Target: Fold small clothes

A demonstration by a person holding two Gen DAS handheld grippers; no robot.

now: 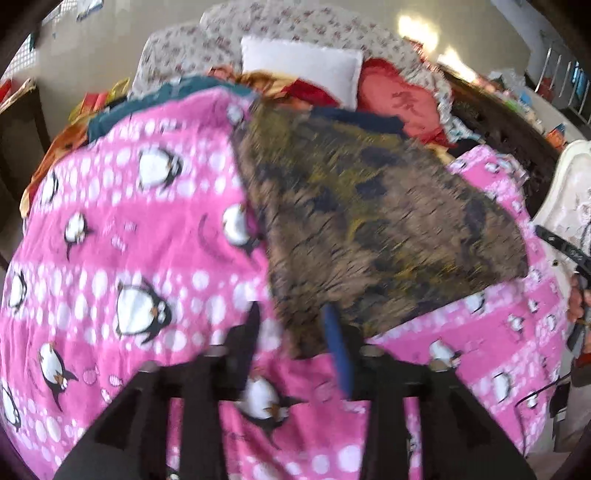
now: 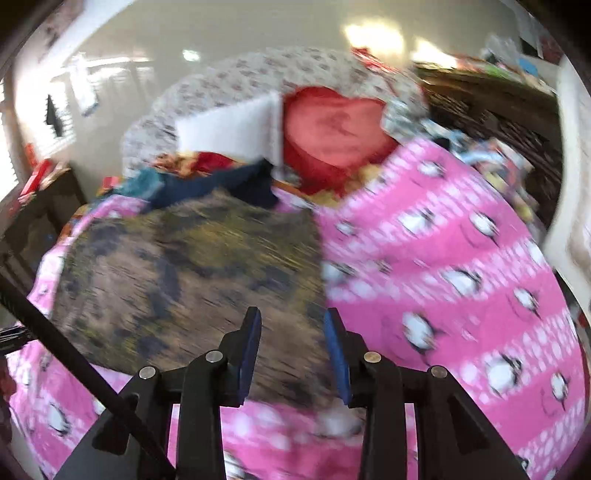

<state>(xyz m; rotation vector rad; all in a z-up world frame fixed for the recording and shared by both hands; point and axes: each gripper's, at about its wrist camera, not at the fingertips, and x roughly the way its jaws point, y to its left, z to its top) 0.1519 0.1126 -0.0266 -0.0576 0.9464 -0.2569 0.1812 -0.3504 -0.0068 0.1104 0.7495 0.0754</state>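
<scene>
A brown, olive and black patterned garment (image 1: 376,229) lies flat on a pink penguin blanket (image 1: 122,236). In the left wrist view my left gripper (image 1: 295,328) is open just above the garment's near corner, which lies between its jaws. In the right wrist view the same garment (image 2: 184,280) lies ahead and to the left, and my right gripper (image 2: 291,332) is open over its near right edge, holding nothing. Both views are blurred by motion.
Behind the garment lie dark blue and teal clothes (image 2: 221,184), a white pillow (image 1: 303,62), a red heart-shaped cushion (image 2: 332,129) and a floral headboard cover (image 1: 295,26). A dark wooden bed frame (image 2: 498,110) runs along the right. A dark side table (image 2: 40,218) stands left.
</scene>
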